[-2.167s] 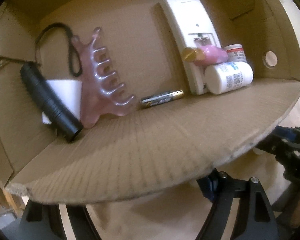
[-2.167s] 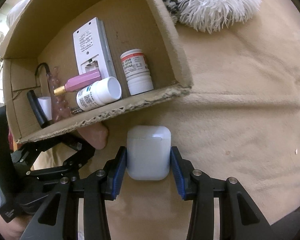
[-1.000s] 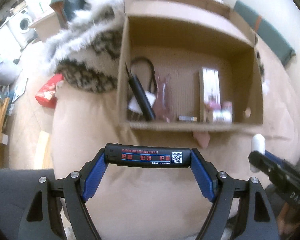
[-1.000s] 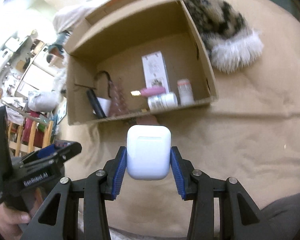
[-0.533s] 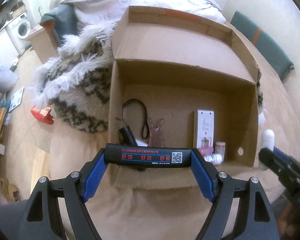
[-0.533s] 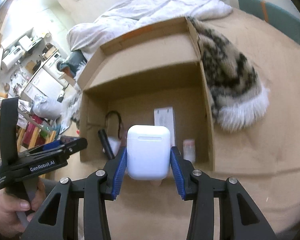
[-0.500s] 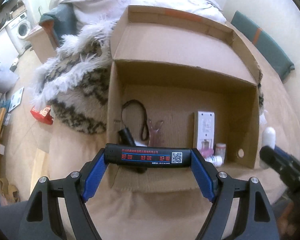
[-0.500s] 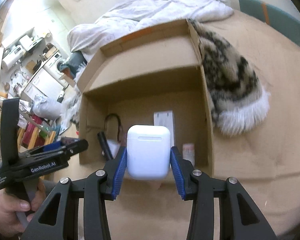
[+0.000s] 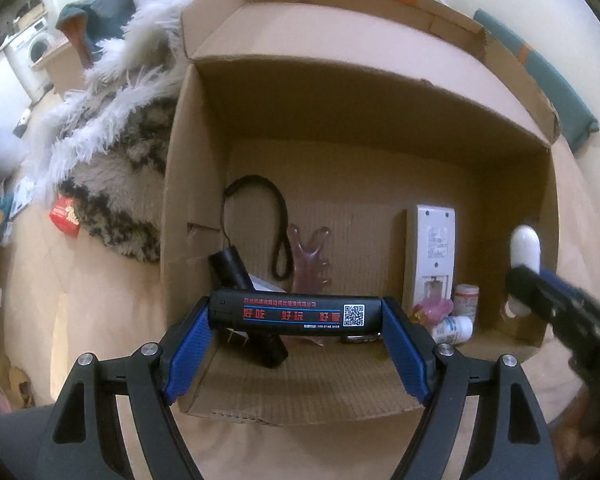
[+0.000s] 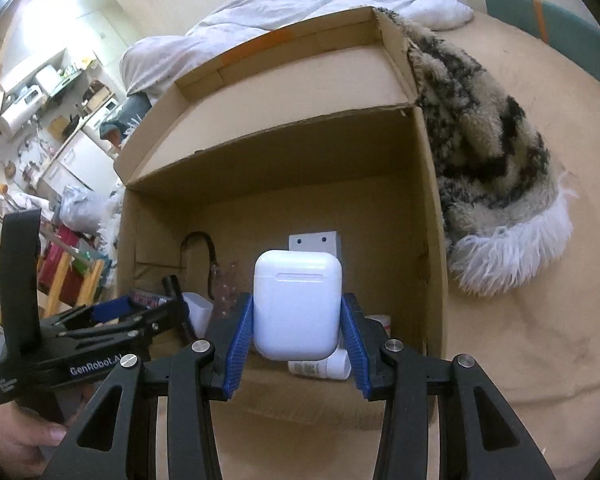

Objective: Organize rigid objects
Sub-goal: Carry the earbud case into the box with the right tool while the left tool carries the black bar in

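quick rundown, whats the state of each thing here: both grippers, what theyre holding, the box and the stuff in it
left gripper: shut on the black bar
black bar: held crosswise
right gripper: shut on the white earbud case
white earbud case: lid closed, upright
cardboard box: open
white remote: lying flat, battery cover off
white pill bottle: on its side

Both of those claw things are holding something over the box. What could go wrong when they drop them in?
The black bar in the left gripper is gripped only at its ends, so it might slip or swing. It could also land on the flashlight and hair claw already below. The white earbud case in the right gripper is smooth and might hit the small bottles beside the remote.
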